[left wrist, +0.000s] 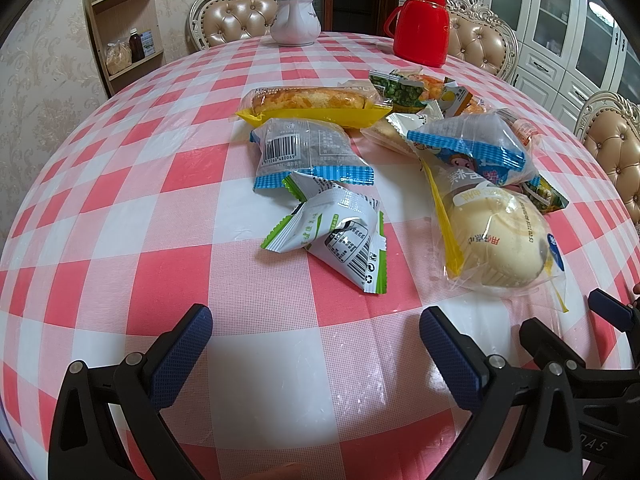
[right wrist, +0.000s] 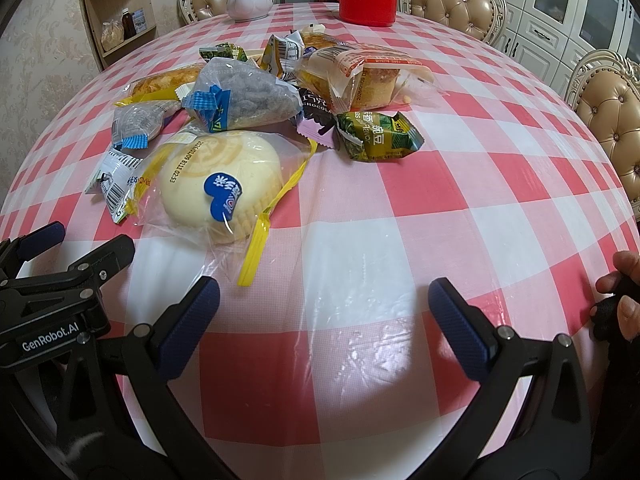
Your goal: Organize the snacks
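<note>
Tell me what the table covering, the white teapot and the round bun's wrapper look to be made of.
Table covering: probably glossy plastic film or vinyl; it shows glare patches and creases. White teapot: likely glazed ceramic, given its smooth, shiny white surface. Round bun's wrapper: thin clear plastic film, see-through and crinkled, with yellow sealed edges.

Bare checked tabletop (right wrist: 360,240) straight ahead of both grippers, nothing between either pair of spread fingers. Open room along the near edge and far out to the right. Blocking the way ahead: round bun in clear wrap (right wrist: 220,184) nearest, green-and-white packet (left wrist: 340,236) beside it, then a packed heap of snacks (right wrist: 288,80) touching and overlapping. Beyond the heap, red flask (left wrist: 420,24) and white teapot (left wrist: 294,18) standing well apart.
</note>
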